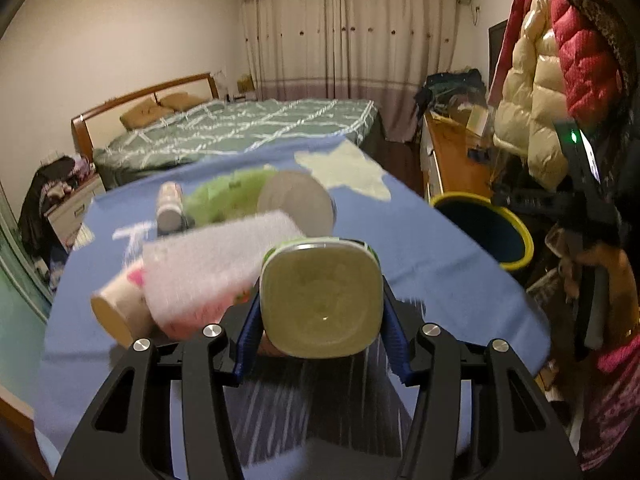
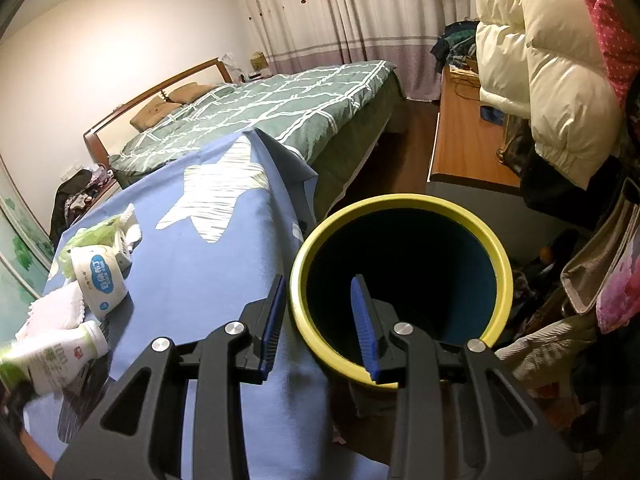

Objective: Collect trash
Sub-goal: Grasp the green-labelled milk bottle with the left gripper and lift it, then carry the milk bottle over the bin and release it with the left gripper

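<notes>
Bottle [image 1: 320,300] status: gripped base-first in the left hand-held gripper [image 1: 320,320], its blue pads pressed on both sides. The base is rounded-square, off-white, with a green band at the rim. In the right wrist view the same bottle [image 2: 56,354] shows a white body with a green label, a small red mark and a narrow neck, raised just over the blue star-print cloth [image 2: 224,280] covering the desk.

Remaining trash on the cloth: a white bowl-shaped tub [image 2: 100,280] with a blue label (lying on its side), a white tissue sheet [image 1: 216,256], a paper cup [image 1: 116,312] tipped over, and a green plastic bag [image 1: 228,196].

Right hand-held gripper [image 2: 320,316]: jaws apart, nothing between them, poised above the near rim of the yellow-rimmed bin [image 2: 400,204], which stands just beside the desk.
</notes>
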A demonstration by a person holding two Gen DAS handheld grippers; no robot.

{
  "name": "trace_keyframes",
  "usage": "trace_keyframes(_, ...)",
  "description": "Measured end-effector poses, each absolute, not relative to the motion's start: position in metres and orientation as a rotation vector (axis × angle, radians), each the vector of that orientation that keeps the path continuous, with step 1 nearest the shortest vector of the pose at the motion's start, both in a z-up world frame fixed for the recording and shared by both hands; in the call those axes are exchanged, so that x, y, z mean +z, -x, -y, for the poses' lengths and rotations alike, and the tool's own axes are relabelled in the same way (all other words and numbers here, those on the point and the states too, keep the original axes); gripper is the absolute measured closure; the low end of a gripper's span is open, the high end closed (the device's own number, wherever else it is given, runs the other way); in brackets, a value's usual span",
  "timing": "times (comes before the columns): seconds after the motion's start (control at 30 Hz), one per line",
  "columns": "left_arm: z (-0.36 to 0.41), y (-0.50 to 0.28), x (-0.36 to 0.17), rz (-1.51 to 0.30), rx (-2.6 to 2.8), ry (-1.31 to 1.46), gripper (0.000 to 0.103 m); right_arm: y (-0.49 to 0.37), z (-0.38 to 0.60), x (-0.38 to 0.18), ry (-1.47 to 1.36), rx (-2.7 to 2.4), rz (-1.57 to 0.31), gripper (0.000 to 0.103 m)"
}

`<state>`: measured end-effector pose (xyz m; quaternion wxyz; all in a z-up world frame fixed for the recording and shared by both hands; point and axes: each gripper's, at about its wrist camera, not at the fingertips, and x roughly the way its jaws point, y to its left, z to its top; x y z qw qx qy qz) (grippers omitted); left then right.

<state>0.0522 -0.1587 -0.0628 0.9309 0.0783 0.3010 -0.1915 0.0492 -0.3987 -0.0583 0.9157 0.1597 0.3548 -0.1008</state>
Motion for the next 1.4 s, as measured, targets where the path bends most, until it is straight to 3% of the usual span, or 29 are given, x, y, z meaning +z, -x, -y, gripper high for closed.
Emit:
trace_keyframes(0.9,0.188,-0.105,-0.017,-0.547,-0.406,-0.163,0.051,-0.043,0.412,-0.06,-0.348,-0.191,-0.724,0.071)
trace_keyframes(1.4,0.281,-0.107,0.002,-0.56,-0.601,-0.185,0.051,-0.024,0.455,-0.069,-0.379,-0.265,-0.721,0.071)
